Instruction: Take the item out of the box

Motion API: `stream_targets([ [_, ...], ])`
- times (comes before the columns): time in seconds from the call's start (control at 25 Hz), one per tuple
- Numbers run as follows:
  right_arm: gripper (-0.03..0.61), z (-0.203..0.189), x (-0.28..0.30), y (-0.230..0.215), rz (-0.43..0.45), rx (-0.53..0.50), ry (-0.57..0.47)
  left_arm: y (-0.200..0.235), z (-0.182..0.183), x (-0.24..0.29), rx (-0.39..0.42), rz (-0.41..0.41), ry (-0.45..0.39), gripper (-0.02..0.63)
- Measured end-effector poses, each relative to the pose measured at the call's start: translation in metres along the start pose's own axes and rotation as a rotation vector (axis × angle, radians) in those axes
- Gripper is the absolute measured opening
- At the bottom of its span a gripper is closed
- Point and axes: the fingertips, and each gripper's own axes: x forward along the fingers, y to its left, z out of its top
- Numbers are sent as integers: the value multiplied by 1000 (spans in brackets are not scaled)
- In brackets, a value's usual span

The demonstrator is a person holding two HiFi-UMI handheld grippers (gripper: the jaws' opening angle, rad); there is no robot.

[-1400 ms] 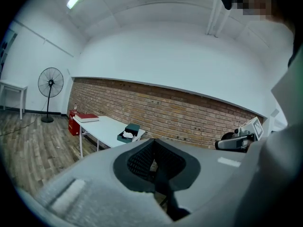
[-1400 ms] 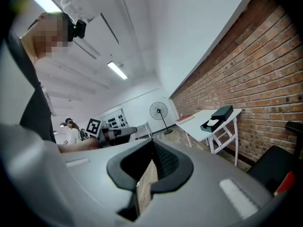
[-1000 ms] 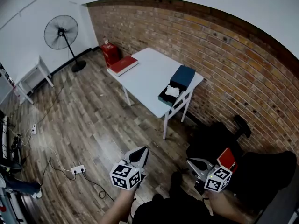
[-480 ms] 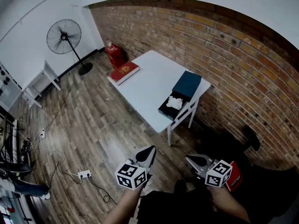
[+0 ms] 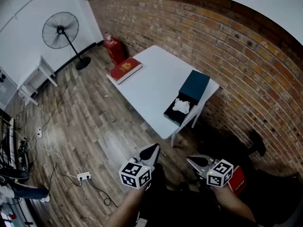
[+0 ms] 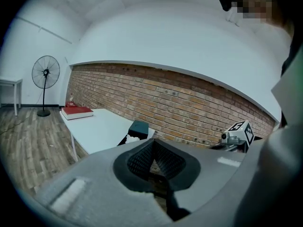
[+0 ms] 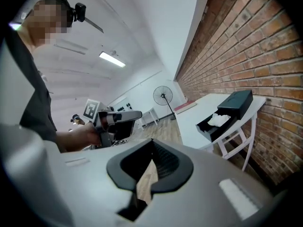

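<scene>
Box [image 5: 171,114] open on white table [image 5: 151,82], white item [image 5: 181,105] inside (by the brick wall); left gripper [image 5: 153,150] and right gripper [image 5: 191,159] clenched empty, well apart from it.

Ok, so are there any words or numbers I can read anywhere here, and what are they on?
No text here can be read.
Red book on the table: a gold mark on its cover, too small to read.
Marker cubes on the two grippers: only black-and-white square patterns, no words or numbers.
Dark box: no print shows on it.
</scene>
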Motion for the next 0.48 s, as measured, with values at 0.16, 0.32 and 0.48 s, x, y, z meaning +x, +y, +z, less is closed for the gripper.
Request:
stream_targets([
  [0.16, -2, 32, 39, -21, -64, -29, 0, 34, 21, 28, 28, -80, 7, 5],
  [0.32, -2, 68, 86, -36, -115, -46, -38, 76, 50, 49, 55, -139, 2, 5],
  [0.48, -2, 89, 126, -38, -144, -60, -63, 109, 68, 62, 71, -185, 8, 3],
])
